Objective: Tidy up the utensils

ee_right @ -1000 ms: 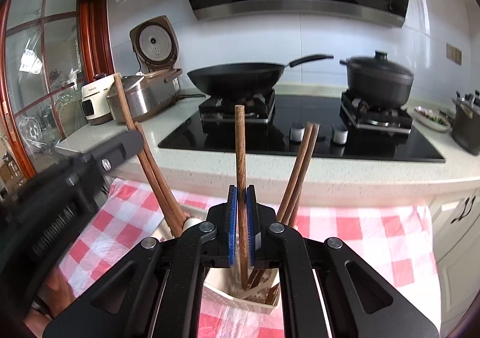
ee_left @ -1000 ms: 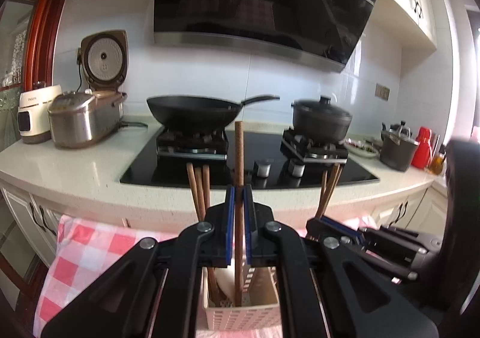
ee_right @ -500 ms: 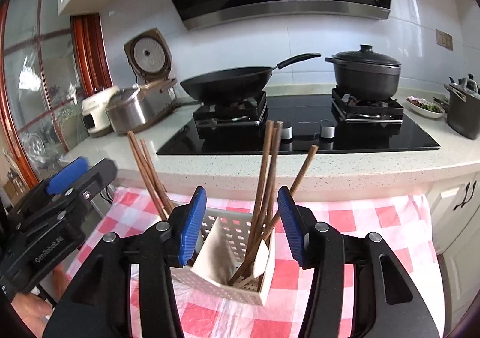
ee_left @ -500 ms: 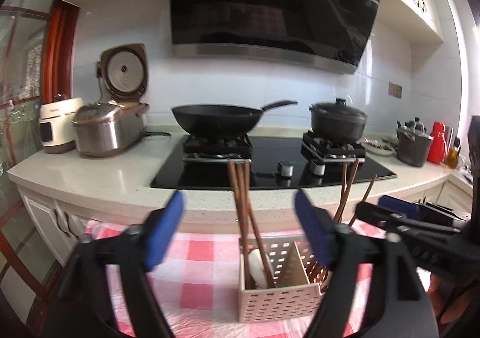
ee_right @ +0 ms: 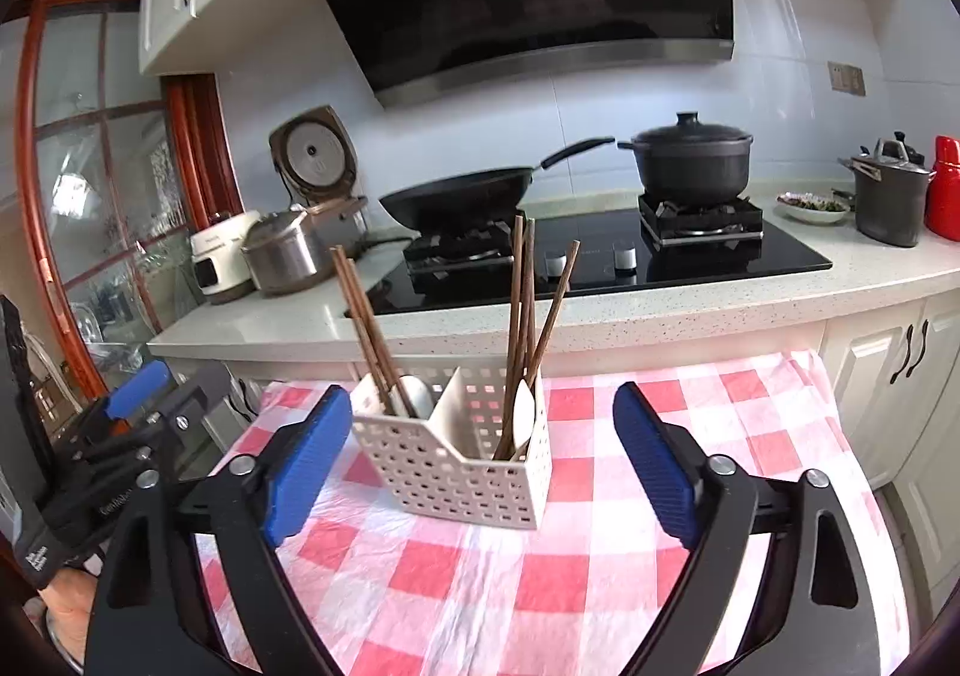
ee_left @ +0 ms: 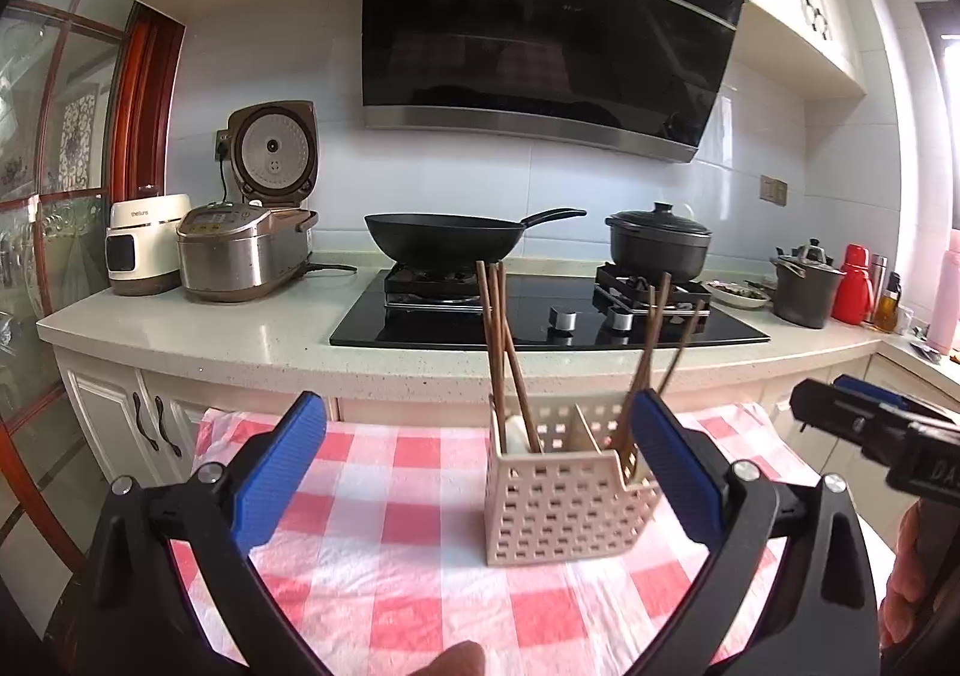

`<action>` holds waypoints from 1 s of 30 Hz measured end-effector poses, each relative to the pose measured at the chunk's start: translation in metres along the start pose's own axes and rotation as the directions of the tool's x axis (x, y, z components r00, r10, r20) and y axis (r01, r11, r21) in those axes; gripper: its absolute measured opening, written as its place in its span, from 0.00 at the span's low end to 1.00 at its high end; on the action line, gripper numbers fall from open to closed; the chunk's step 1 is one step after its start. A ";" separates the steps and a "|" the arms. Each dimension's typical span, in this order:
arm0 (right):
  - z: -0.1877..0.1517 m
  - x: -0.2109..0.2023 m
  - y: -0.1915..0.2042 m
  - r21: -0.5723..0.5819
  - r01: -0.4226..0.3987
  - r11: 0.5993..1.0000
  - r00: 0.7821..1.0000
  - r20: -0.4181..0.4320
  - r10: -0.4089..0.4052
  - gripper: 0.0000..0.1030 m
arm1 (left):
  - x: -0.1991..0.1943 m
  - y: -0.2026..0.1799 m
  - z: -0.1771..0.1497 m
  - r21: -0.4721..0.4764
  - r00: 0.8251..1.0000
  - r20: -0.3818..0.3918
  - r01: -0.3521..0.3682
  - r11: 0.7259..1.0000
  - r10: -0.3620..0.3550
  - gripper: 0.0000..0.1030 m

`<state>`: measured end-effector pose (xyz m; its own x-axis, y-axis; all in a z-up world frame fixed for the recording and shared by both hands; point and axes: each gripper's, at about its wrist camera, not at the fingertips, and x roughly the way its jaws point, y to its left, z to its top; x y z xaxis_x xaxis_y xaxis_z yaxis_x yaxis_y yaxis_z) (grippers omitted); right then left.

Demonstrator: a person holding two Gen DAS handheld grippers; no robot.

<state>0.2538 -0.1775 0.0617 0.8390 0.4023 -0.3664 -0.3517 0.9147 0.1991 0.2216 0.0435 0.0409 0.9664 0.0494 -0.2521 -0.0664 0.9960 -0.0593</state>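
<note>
Both hand-held grippers after release, seen from each wrist. We find the left gripper (ee_left: 474, 472) with its blue pads (ee_left: 273, 475) spread as wide as they go and gripping nothing; its jaws have just been opening, and the only thing between them is the perforated utensil caddy (ee_left: 564, 502), standing apart at about one o'clock from the jaw centre, its right end just behind the right pad. The right gripper (ee_right: 480, 463) is likewise fully parted and empty, jaws just opened, with the caddy (ee_right: 462, 472) between the fingers at roughly eleven o'clock, touching neither pad.

The caddy stands on the red-checked tablecloth (ee_left: 414, 574) in front of the stove counter. A divider splits it, which we take to be why the wooden chopsticks (ee_right: 369, 334) lean as two groups: one cluster in the left compartment, another (ee_right: 531, 328) in the right. A white spoon (ee_right: 522, 415) rests in the right compartment; a pale rounded object (ee_right: 417, 394) in the left one is probably a second spoon, though the view is too partial to be sure. All stand handle-up, leaning on the walls, so we judge the sorting largely done.
</note>
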 end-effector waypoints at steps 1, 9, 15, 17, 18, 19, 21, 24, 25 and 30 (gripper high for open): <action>-0.002 -0.006 0.001 -0.003 0.004 1.000 1.000 0.011 -0.004 0.82 | -0.008 0.000 -0.003 0.004 1.000 0.013 -0.006 1.000 0.006 0.95; -0.018 -0.042 0.016 -0.079 0.022 0.997 1.000 0.014 -0.021 0.82 | -0.058 0.007 -0.011 -0.005 1.000 0.015 -0.005 1.000 0.005 0.95; -0.011 -0.060 0.029 -0.106 0.017 0.994 0.999 -0.029 -0.020 0.82 | -0.077 0.001 0.000 0.028 0.997 -0.069 0.030 0.999 -0.028 0.95; -0.008 -0.066 0.032 -0.101 0.017 0.995 0.999 -0.036 -0.021 0.82 | -0.082 -0.004 0.003 0.028 0.996 -0.078 0.034 0.999 -0.032 0.95; -0.008 -0.067 0.032 -0.101 0.017 0.995 0.999 -0.040 -0.021 0.82 | -0.084 -0.006 0.004 0.029 0.996 -0.080 0.041 0.999 -0.038 0.95; -0.008 -0.069 0.033 -0.102 0.018 0.995 0.999 -0.039 -0.022 0.82 | -0.085 -0.008 0.004 0.028 0.996 -0.083 0.042 0.999 -0.040 0.95; -0.009 -0.073 0.034 -0.110 0.025 0.994 0.999 -0.031 -0.028 0.82 | -0.086 -0.011 0.004 0.029 0.995 -0.082 0.050 0.998 -0.048 0.95; -0.012 -0.073 0.032 -0.116 0.040 0.992 0.999 -0.029 -0.044 0.82 | -0.085 -0.012 0.002 0.017 0.996 -0.080 0.050 0.999 -0.049 0.95; -0.012 -0.073 0.031 -0.115 0.043 0.992 0.999 -0.025 -0.046 0.82 | -0.086 -0.012 0.001 0.005 0.995 -0.080 0.064 0.998 -0.063 0.95; -0.013 -0.076 0.030 -0.112 0.041 0.993 0.999 0.001 -0.041 0.82 | -0.086 -0.017 0.000 0.011 0.993 -0.083 0.090 0.996 -0.089 0.95</action>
<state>0.1742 -0.1804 0.0840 0.8532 0.3642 -0.3734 -0.3611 0.9290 0.0809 0.1396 0.0224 0.0640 0.9446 -0.0455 -0.3250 0.0236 0.9972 -0.0710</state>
